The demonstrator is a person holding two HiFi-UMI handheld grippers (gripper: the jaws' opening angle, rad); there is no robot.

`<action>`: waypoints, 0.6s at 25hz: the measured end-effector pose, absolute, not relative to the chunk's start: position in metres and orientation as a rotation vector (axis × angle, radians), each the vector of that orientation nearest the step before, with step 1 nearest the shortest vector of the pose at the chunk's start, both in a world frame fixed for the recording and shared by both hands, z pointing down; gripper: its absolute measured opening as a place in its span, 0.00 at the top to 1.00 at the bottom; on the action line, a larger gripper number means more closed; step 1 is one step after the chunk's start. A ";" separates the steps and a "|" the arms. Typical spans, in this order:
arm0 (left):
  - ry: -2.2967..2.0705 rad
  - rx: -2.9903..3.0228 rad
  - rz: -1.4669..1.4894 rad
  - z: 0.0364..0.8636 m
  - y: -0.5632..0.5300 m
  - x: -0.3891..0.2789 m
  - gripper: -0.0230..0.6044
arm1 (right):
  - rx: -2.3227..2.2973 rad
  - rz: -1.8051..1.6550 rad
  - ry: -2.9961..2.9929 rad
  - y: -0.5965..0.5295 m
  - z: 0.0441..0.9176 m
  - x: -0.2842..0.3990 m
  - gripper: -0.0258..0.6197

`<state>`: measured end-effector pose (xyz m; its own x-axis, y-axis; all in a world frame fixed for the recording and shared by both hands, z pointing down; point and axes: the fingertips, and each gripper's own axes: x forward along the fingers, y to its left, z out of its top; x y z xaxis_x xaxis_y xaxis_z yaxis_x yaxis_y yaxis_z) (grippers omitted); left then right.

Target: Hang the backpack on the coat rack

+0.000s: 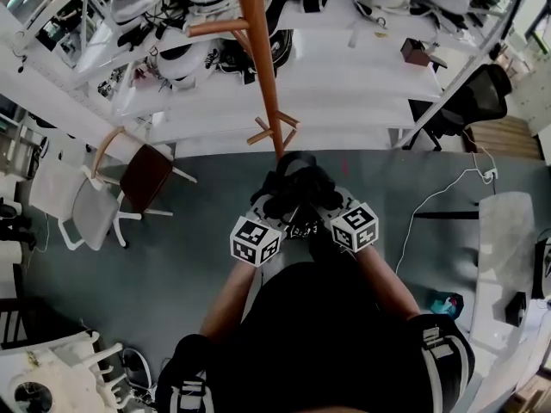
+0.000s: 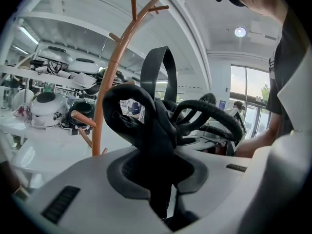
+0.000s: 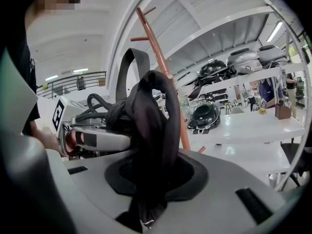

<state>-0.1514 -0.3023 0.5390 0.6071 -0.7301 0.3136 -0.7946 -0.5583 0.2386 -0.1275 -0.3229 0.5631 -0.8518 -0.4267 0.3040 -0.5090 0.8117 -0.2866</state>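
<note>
The black backpack (image 1: pixel 293 192) hangs bunched at the centre of the head view, carried between the two tools just below the foot of the orange-brown coat rack (image 1: pixel 263 67), which runs up to the top edge in front of white shelving (image 1: pixel 344 76). The left hand-held gripper (image 2: pixel 156 179) is clenched on a fold of black strap (image 2: pixel 146 126) that rises through its jaws, and the right hand-held gripper (image 3: pixel 146 179) is clamped on another thick black strap in the same way. A flat carry loop (image 2: pixel 158 67) stands upright above the bundle, in line with the rack's pole in both gripper views. The step in hand looks like the approach. To do it well, lift both tools together so the loop stays open and upright, aim it over an upturned peg (image 1: pixel 215 28), and release neither grip until the loop sits behind the peg's tip, since the loose cords could snag on the lower pegs.
</note>
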 end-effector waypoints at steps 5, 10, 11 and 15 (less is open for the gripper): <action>-1.287 2.445 0.238 0.537 -0.332 -0.147 0.82 | 0.656 0.530 -2.776 -0.354 0.561 -0.124 0.78; -1.360 2.390 0.220 0.537 -0.357 -0.150 0.82 | 0.574 0.521 -2.778 -0.380 0.561 -0.128 0.78; -1.374 2.378 0.213 0.537 -0.362 -0.151 0.82 | 0.558 0.526 -2.778 -0.385 0.561 -0.129 0.78; -1.424 2.335 0.213 0.538 -0.383 -0.156 0.81 | 0.491 0.544 -2.778 -0.406 0.562 -0.134 0.78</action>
